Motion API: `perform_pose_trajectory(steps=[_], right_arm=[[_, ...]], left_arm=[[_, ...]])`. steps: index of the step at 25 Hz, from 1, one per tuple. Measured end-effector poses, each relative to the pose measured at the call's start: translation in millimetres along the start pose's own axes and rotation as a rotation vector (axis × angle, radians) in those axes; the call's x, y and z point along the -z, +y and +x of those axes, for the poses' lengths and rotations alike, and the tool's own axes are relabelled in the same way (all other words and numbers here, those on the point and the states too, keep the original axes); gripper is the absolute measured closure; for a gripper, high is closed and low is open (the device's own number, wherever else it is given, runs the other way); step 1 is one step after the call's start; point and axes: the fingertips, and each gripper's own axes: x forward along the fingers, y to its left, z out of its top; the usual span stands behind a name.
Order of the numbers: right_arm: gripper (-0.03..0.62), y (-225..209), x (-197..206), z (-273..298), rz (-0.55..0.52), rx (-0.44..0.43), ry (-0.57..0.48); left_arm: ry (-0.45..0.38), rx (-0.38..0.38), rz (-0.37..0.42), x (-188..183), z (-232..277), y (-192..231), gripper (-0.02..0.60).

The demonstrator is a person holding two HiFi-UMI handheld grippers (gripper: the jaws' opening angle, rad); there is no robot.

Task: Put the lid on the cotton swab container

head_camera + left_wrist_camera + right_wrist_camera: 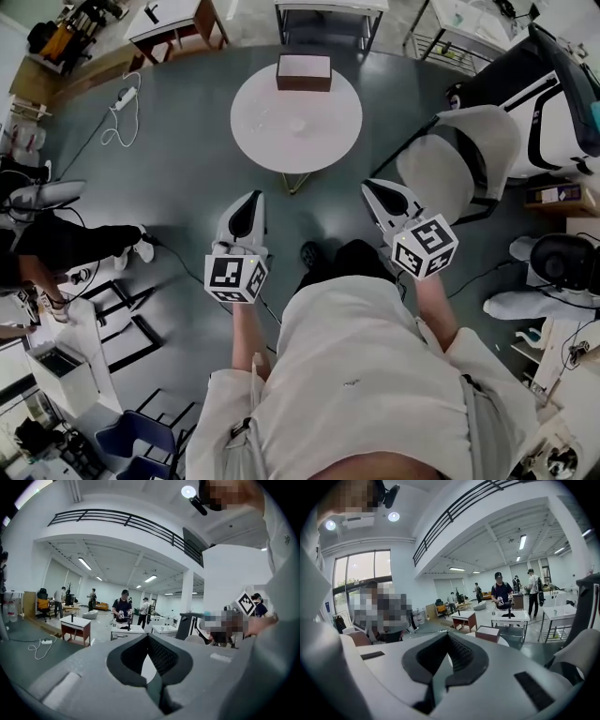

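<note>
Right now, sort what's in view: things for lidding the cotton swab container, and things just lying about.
Job: left gripper, right gripper, both shut and empty; round table; faint clear item on it, too small to identify.
Lying about: brown box, power strip, white chair.
</note>
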Motion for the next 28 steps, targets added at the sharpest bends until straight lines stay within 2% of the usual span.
perform_pose_trajectory(steps=[9, 22, 28], right_arm=[[0.586, -32, -1, 18, 0.043, 0.029, 0.03], [0.586, -102, -71, 117, 0.003, -0.14, -0.008], [0.586, -149, -96, 149, 0.001, -0.185, -0.016]], left_arm=[[0.05, 0.046, -0.012, 7, 41, 5, 0.577], [0.028, -0.097, -0.002, -42, 126, 53, 0.577], [0.012, -0.138, 0.018, -63, 171, 58, 0.577]])
